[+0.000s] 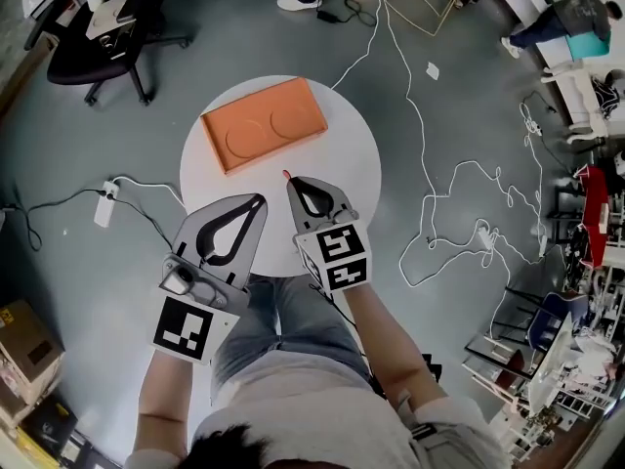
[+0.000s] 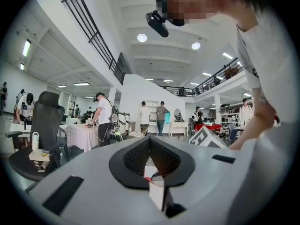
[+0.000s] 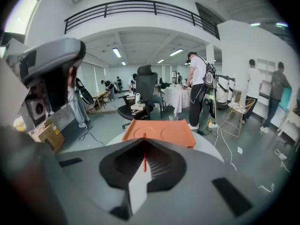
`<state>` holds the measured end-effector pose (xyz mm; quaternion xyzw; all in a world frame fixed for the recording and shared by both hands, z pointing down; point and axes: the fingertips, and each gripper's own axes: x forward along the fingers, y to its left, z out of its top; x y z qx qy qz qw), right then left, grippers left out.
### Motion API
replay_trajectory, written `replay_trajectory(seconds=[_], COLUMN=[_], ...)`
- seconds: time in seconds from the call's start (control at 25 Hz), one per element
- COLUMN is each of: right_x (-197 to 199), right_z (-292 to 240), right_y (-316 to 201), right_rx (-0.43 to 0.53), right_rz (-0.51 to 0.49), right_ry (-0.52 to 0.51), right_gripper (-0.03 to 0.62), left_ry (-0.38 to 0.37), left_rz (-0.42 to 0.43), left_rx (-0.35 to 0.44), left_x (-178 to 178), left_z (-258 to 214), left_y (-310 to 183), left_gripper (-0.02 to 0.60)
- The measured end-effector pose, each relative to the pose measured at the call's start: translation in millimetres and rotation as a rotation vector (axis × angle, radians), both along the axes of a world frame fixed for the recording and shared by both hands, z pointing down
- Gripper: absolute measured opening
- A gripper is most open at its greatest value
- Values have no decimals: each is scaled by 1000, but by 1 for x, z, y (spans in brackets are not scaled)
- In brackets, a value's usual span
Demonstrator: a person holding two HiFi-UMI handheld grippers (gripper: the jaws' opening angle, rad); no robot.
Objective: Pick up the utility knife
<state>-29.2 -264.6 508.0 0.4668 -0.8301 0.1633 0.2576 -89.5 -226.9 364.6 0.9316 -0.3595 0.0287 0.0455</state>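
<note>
Right tool (image 1: 291, 183): jaws closing together, pinching the thin red utility knife (image 3: 144, 162) over the desk (image 1: 352, 154).
Left tool (image 1: 261, 200): resting closed, seemingly empty.
Care: keeping the pinch firm while lifting straight, clear of the orange tray (image 1: 264, 123).

Right gripper (image 3: 144, 142): we see its fingers (image 3: 164, 165) closed together, tips meeting.
Utility knife (image 3: 145, 161): a thin red strip, upright in the seam between the fingers; a pale grey piece runs from it toward the camera.
Tray (image 3: 161, 130): orange with two round hollows, flat just beyond the fingertips.
Surface (image 3: 208, 151): white and round, showing on either side of the fingertips.
Chair (image 3: 144, 95): black, well beyond the fingertips, past the tray.
Person (image 3: 199, 86): white shirt, standing beyond and right of the fingertips.
</note>
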Motion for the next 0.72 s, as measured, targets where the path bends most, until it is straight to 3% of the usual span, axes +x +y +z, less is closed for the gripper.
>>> replay_trajectory(seconds=[0.44, 0.72], right_x=[-8, -18], right_z=[-134, -183], right_y=[34, 59], right_rx=[246, 350], right_rz=[2, -28], right_ry=[-156, -202], right_gripper=[15, 15], left_ry=[30, 35], left_rz=[10, 18], left_rx=[74, 112], left_x=[2, 0], left_z=[-43, -60], left_y=[28, 39], left_gripper=[8, 8])
